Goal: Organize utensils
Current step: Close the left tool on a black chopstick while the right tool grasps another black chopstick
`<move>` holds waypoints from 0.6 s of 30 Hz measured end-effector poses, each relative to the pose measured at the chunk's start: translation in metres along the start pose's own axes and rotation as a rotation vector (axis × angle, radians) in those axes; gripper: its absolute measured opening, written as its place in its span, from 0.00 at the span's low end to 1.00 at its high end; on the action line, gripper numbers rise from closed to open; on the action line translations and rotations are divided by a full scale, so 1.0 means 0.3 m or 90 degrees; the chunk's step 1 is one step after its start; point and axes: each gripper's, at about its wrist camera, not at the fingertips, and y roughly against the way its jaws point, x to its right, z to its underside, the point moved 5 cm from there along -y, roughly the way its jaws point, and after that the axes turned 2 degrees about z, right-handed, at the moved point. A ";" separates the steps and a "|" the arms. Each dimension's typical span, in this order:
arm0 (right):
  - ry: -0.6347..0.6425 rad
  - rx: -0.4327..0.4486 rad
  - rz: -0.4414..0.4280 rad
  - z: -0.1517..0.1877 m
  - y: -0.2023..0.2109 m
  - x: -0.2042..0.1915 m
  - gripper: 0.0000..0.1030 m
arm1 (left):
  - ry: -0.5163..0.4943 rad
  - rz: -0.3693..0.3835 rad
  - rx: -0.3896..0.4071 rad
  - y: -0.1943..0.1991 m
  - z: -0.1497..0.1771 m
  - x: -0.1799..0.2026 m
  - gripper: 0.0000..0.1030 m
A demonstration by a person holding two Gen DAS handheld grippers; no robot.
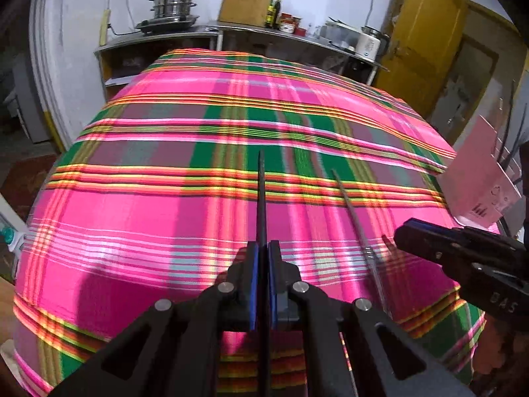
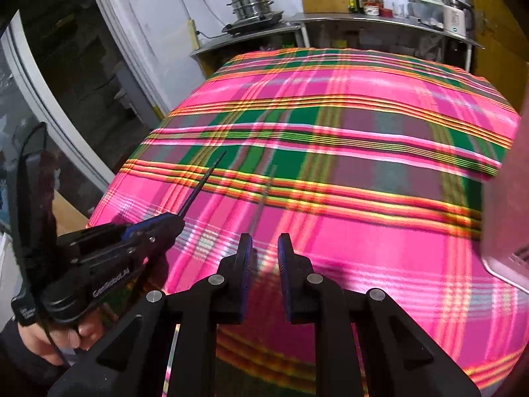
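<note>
Pink, green and orange plaid cloth (image 1: 205, 106) covers the whole table, and in the left wrist view most of it lies bare out to the far edge, where a steel counter (image 1: 185, 34) with a stacked steamer pot (image 1: 173, 3) runs along the white wall. A yellow door (image 1: 426, 43) stands at the right. The left gripper (image 1: 264, 258) has its jaws pressed together on a thin black utensil (image 1: 261, 198), which sticks straight forward above the cloth. Just right of it a second slender utensil (image 1: 350, 205) lies on the cloth, blurred, so its kind is unclear. At the table's right edge a pink box (image 1: 476, 178) stands with dark handles rising out of it, and the right gripper (image 1: 429, 241) reaches in below it.

From the right wrist view, the right gripper (image 2: 264, 254) has its jaws parted with only cloth showing between them. The left gripper (image 2: 165, 228), in a hand (image 2: 56, 337), sits at the table's near left edge, the black utensil (image 2: 201, 185) pointing out over the plaid cloth (image 2: 363, 172). The pink box (image 2: 506, 238) fills the right margin; the cloth ahead is open.
</note>
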 end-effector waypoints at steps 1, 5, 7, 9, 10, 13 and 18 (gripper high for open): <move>0.001 -0.005 -0.002 -0.005 -0.021 -0.010 0.16 | 0.003 -0.005 0.000 0.003 0.001 -0.011 0.06; 0.003 -0.023 -0.001 -0.017 -0.082 -0.026 0.16 | 0.004 -0.019 -0.002 0.003 -0.008 -0.046 0.06; 0.004 -0.028 0.004 -0.024 -0.104 -0.028 0.16 | -0.001 -0.023 -0.006 -0.006 -0.019 -0.050 0.06; 0.007 -0.027 0.006 -0.034 -0.112 -0.033 0.16 | -0.016 -0.030 -0.014 -0.016 -0.030 -0.045 0.06; 0.010 -0.029 0.009 -0.039 -0.119 -0.038 0.16 | -0.023 -0.034 -0.018 -0.023 -0.036 -0.042 0.06; 0.034 -0.030 0.031 -0.051 -0.131 -0.055 0.15 | -0.061 -0.049 -0.031 -0.044 -0.056 -0.023 0.07; 0.037 -0.037 0.045 -0.062 -0.141 -0.050 0.06 | -0.082 -0.055 -0.046 -0.072 -0.097 -0.015 0.07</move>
